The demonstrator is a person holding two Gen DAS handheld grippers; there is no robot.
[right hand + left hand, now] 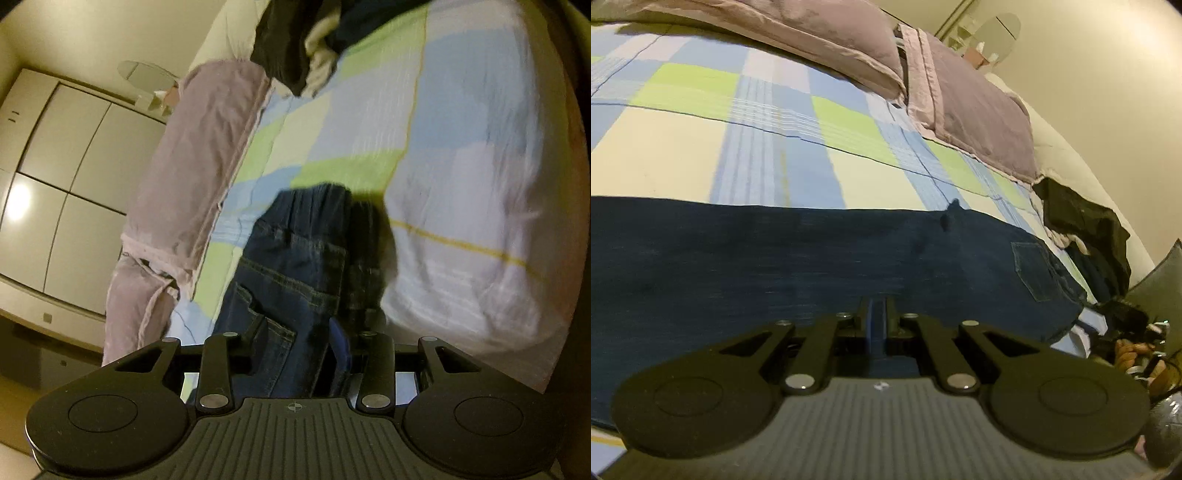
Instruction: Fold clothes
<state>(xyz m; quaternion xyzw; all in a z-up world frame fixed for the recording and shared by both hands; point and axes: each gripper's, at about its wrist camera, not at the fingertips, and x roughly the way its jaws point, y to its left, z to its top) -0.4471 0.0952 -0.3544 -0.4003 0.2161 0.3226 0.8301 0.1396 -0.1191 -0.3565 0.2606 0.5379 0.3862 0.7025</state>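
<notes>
Dark blue jeans (pixel 812 266) lie lengthwise across the checked bedsheet (pixel 683 147), with a back pocket (pixel 1032 269) toward the right end. My left gripper (pixel 879 306) is low over the near edge of the jeans. Its blue-padded fingers are shut together with the denim right at their tips. In the right wrist view the waist end of the jeans (pixel 295 258), pocket seams showing, lies straight ahead on the sheet (pixel 461 184). My right gripper (pixel 297 334) stands open. Denim lies between its spread fingers, and the pads are not pressing on it.
Two mauve pillows (pixel 979 110) line the far side of the bed. A heap of dark and pale clothes (pixel 1082 229) sits at the right end, also visible as a pile of clothes (pixel 291 48). A person's hand (pixel 1134 354) shows at the right edge. A white wardrobe (pixel 66 184) stands beyond the bed.
</notes>
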